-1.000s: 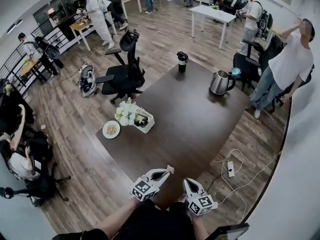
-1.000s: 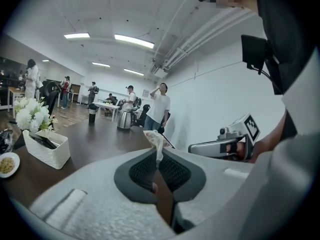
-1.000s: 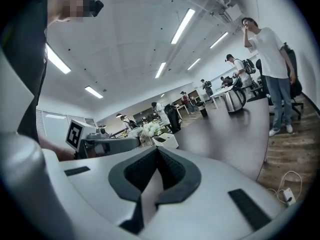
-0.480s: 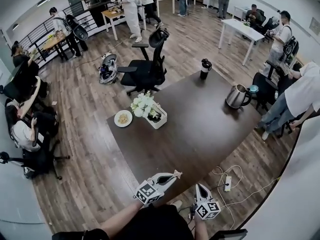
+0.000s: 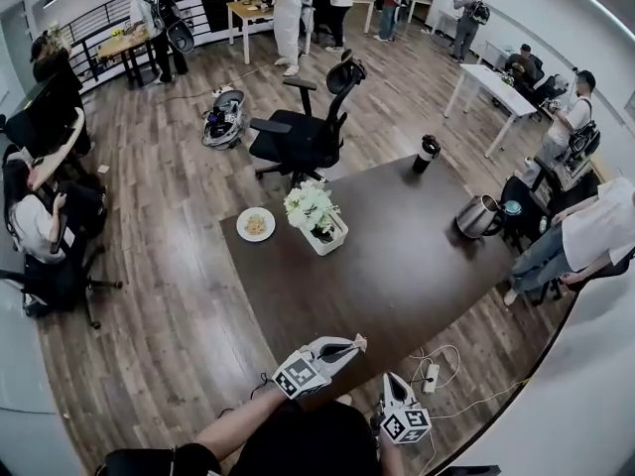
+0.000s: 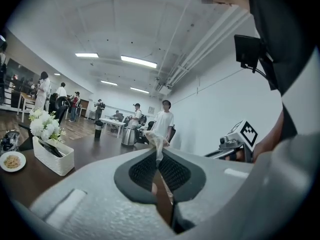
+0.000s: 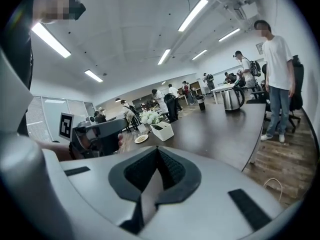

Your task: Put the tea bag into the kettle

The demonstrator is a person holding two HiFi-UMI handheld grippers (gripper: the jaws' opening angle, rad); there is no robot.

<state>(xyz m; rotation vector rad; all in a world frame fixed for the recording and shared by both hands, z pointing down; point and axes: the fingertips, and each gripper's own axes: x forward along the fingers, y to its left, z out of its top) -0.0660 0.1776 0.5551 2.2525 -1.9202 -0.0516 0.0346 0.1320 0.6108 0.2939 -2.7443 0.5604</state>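
The steel kettle (image 5: 479, 216) stands at the far right end of the dark table (image 5: 397, 266), its lid on as far as I can tell. My left gripper (image 5: 347, 346) hovers over the near table edge, shut on a small pale tea bag (image 5: 360, 342). In the left gripper view the tea bag (image 6: 155, 141) sticks up from between the closed pads, with the kettle (image 6: 130, 135) far ahead. My right gripper (image 5: 388, 379) is held low beside the left one, off the table's near corner. Its jaws are shut with nothing in them (image 7: 156, 152). The right gripper view also shows the kettle (image 7: 231, 98) far off.
A white planter with white flowers (image 5: 319, 222) and a plate of snacks (image 5: 256, 224) sit on the table's left part. A black tumbler (image 5: 428, 153) stands at the far edge. A black office chair (image 5: 303, 132) is beyond the table. A person (image 5: 580, 241) stands by the kettle end. Cables and a power strip (image 5: 430, 373) lie on the floor.
The head view has swung, so the table and kettle sit further right and away. Both grippers keep their place by the near edge, the left still pinching the tea bag.
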